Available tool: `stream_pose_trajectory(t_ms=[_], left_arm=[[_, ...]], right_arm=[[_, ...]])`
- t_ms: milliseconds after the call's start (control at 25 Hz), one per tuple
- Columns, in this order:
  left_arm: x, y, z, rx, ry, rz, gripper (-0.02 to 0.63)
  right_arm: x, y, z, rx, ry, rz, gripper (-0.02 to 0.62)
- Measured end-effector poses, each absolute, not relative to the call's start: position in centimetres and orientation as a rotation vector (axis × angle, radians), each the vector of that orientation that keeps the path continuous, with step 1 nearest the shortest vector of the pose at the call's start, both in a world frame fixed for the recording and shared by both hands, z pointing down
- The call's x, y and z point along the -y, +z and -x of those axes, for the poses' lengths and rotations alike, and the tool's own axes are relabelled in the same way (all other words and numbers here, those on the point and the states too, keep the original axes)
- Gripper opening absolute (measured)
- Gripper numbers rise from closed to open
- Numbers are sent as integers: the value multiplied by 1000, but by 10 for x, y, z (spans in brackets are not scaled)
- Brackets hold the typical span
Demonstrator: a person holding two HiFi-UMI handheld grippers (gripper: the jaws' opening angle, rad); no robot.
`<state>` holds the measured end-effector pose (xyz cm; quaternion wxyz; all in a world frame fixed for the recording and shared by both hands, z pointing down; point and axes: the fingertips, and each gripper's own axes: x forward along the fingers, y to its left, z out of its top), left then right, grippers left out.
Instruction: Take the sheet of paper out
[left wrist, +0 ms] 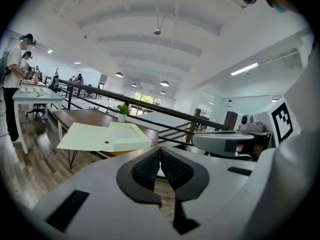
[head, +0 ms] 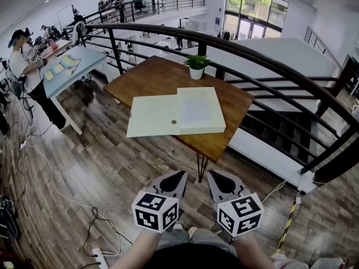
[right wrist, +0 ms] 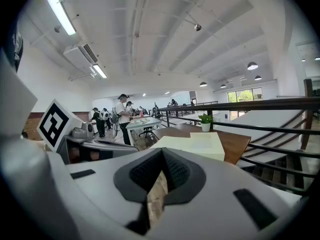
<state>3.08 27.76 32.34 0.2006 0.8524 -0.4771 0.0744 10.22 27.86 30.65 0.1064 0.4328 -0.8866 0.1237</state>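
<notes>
On the wooden table [head: 151,74] an open pale box [head: 176,115] lies flat, its lid spread to the left. A white sheet of paper [head: 195,109] rests inside the tray on the right. My left gripper [head: 178,176] and right gripper [head: 215,176] hover side by side over the floor, well short of the table, both pointing at it. Each is shut with nothing between its pads. The left gripper view shows the box [left wrist: 107,136] ahead beyond the left gripper [left wrist: 160,151]. In the right gripper view the box [right wrist: 192,145] lies past the right gripper [right wrist: 162,155].
A small potted plant [head: 196,66] stands at the table's far edge. A black railing [head: 269,66] curves behind and to the right of the table. At left a person [head: 22,66] stands by a white table [head: 70,66]. Cables [head: 56,189] trail across the wood floor.
</notes>
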Motion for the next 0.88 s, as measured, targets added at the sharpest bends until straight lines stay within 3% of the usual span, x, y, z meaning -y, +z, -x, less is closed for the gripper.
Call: stream_pose_trajectory(t_ms=[880], left_arm=[[-250, 340, -38, 1365, 149, -2320, 20]], right_arm=[[-252, 325, -114, 2680, 469, -1200, 26]])
